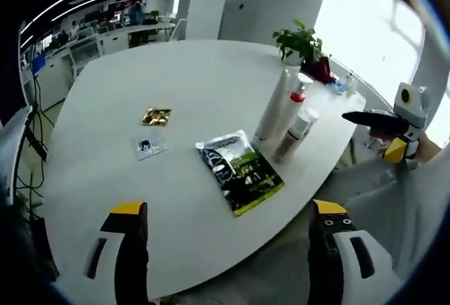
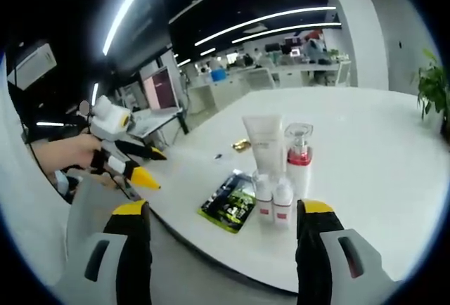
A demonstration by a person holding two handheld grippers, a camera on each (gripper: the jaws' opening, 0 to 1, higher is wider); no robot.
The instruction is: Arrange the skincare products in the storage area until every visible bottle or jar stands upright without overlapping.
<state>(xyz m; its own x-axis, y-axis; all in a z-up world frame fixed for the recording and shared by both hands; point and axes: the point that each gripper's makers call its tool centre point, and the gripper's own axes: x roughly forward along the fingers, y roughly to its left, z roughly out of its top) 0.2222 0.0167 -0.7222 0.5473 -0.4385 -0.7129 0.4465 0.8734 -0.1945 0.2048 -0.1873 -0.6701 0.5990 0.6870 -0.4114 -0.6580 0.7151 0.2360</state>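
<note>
Near the table's edge, a tall white tube (image 1: 273, 105) (image 2: 262, 143) stands upright beside a pump bottle with a red collar (image 1: 299, 94) (image 2: 299, 159). Two small white bottles with red bands (image 2: 264, 203) (image 2: 283, 204) stand just in front of them, and one shows as a small bottle (image 1: 296, 133) in the left gripper view. A green and black pouch (image 1: 240, 171) (image 2: 228, 206) lies flat beside them. My left gripper (image 1: 227, 208) (image 2: 140, 164) hovers open off the table's near edge. My right gripper (image 2: 223, 208) (image 1: 383, 133) is open too, held off the table's side and touching nothing.
A gold packet (image 1: 156, 116) (image 2: 242, 145) and a small pale sachet (image 1: 149, 146) lie flat on the white round table (image 1: 176, 73) (image 2: 380, 150). A potted plant (image 1: 304, 43) (image 2: 432, 87) stands at the far rim. Office desks fill the background.
</note>
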